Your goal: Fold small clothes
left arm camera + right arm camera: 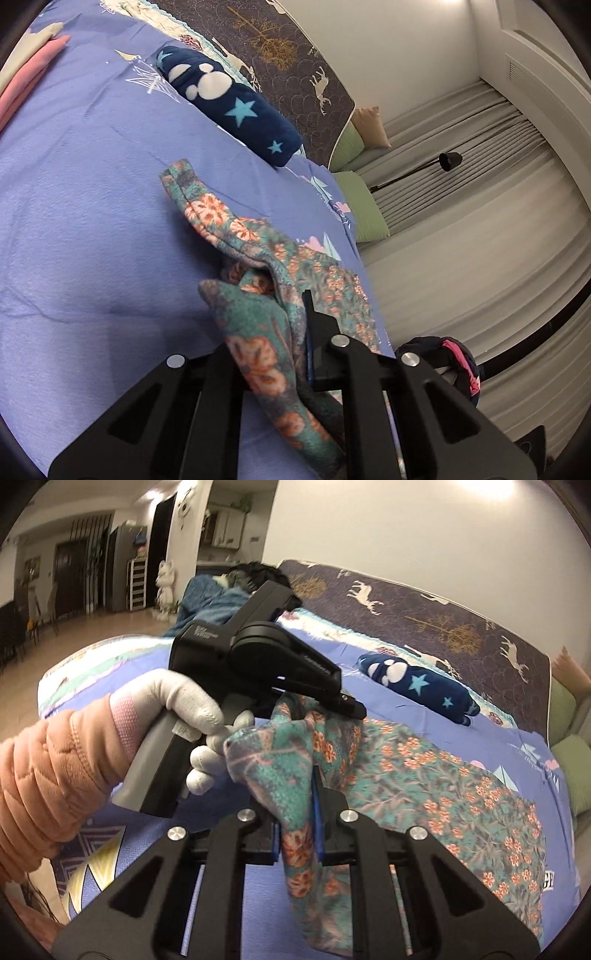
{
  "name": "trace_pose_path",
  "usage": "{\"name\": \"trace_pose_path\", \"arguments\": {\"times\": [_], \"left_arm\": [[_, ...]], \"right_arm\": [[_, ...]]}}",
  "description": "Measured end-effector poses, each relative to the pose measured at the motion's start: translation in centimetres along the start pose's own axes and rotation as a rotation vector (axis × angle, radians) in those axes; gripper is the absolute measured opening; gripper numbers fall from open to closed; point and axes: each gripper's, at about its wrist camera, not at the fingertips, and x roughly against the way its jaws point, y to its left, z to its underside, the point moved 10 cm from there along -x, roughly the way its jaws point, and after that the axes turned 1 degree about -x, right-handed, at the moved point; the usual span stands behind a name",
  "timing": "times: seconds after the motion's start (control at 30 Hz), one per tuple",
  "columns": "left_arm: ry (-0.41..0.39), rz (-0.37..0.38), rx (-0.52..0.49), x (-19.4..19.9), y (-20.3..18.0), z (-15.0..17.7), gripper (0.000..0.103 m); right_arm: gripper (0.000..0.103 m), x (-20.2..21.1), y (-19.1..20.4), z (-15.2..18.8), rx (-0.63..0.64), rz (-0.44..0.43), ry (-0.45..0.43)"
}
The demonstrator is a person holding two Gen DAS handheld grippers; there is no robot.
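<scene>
A teal floral garment [424,775] lies spread on the blue bed sheet [74,221]. My left gripper [291,332] is shut on a bunched edge of the floral garment [258,325], lifting it off the sheet. My right gripper [299,805] is shut on another fold of the same garment, close beside the left gripper [347,705], which a white-gloved hand [184,701] holds. The two grips are near each other at the garment's raised end. The rest of the cloth trails down to the right across the bed.
A rolled navy blanket with stars [229,107] [417,683] lies near the brown headboard mat [443,624]. Folded pink and cream clothes [26,74] sit at the bed's far corner. Green cushions [362,210] and a black lamp [448,160] are past the bed's edge.
</scene>
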Motion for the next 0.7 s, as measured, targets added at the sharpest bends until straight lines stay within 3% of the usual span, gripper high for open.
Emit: {"name": "trace_pose_path", "arguments": {"times": [0.3,0.7], "left_arm": [[0.023,-0.036,-0.081,-3.1,-4.4,0.3,0.010],[0.089,-0.068,-0.142,-11.4,-10.2,2.0,0.010]], "right_arm": [[0.013,3.0,-5.5,1.3,-0.138,0.018,-0.035],[0.013,6.2,-14.8,5.6,-0.381,0.033,-0.060]]}}
